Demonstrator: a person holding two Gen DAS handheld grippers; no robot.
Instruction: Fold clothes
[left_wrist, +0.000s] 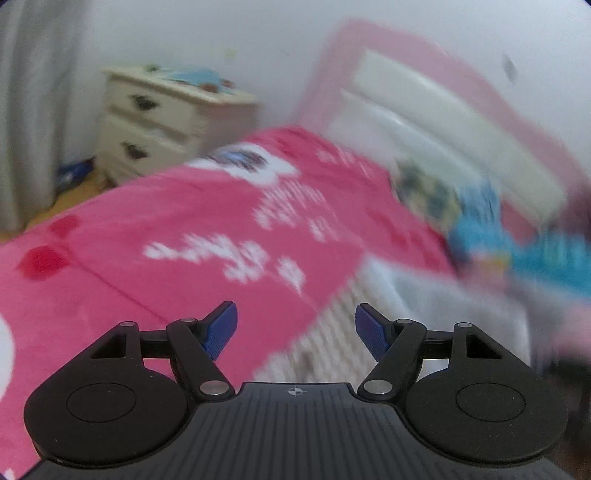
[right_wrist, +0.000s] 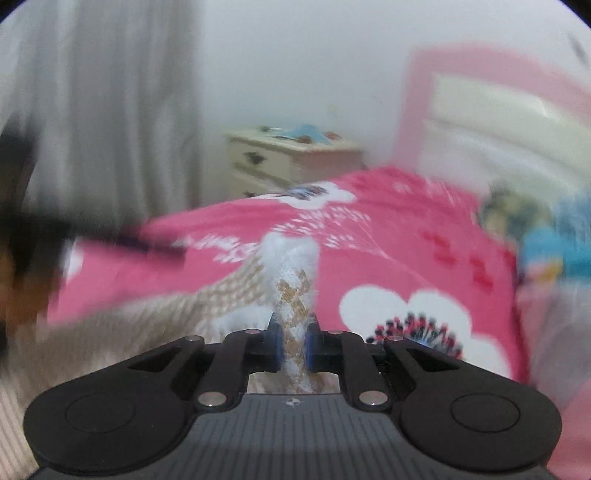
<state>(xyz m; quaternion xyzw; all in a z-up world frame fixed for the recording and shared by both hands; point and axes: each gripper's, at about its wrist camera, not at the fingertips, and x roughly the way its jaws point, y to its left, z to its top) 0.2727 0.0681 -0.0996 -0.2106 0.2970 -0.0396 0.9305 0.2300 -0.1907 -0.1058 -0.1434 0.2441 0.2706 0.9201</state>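
Garment (right_wrist: 236, 295) on bed (right_wrist: 388, 258), nightstand (right_wrist: 288, 162) behind, headboard (right_wrist: 498, 110) right

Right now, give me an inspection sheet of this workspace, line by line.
Surface: bed with a pink flowered cover.
Job's things: white knitted garment with tan pattern, lying on the bed, one end lifted.
Clutter: blue and mixed fabrics heaped near the headboard; blurred.
Grippers: left tool open, empty, above the garment's edge; right tool shut on the garment.
Cables: nothing seen.
Surroundings: cream drawer unit, grey curtain, pink and white headboard, white wall.
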